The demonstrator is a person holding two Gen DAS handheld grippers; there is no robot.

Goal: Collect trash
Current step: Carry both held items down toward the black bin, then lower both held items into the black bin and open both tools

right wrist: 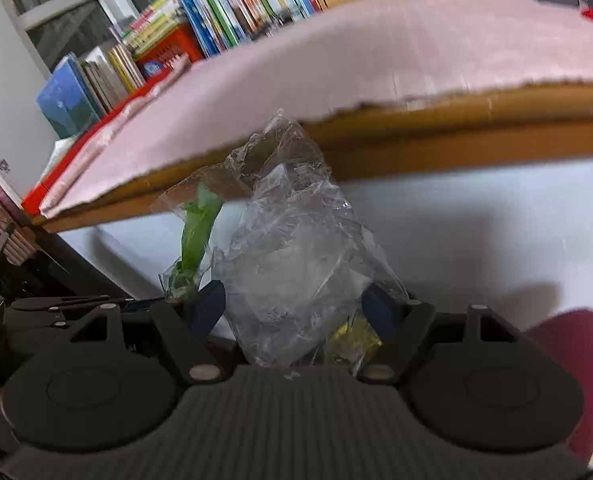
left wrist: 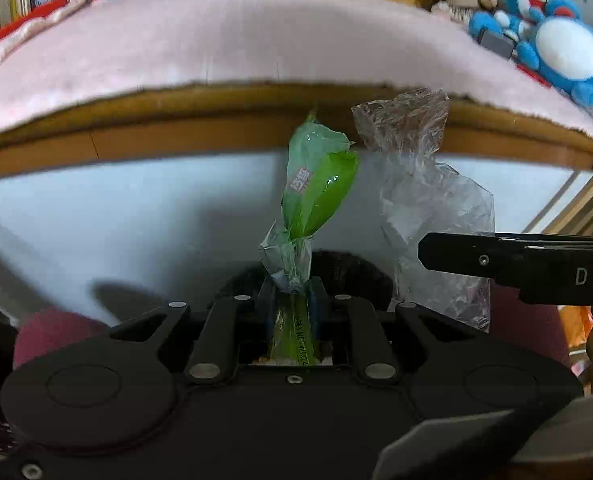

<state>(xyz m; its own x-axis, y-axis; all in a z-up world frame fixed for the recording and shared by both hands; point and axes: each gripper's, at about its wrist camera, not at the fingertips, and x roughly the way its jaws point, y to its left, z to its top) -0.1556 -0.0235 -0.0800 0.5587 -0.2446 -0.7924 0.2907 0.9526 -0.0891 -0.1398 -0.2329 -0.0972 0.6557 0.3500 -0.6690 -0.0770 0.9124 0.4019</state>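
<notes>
Two pieces of trash are already in hand: the left tongs (left wrist: 292, 292) pinch a green wrapper (left wrist: 316, 188), the right tongs (right wrist: 294, 306) clamp crumpled clear plastic (right wrist: 292, 256), below the pink-covered surface (left wrist: 256, 48). Next, seemingly, comes carrying both to a bin, which isn't visible.

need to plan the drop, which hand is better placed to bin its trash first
Hard to call: no bin shows. Left gripper pinches the green wrapper firmly; right gripper holds the bulky clear plastic bag between wide jaws. Slightly favour left.
</notes>
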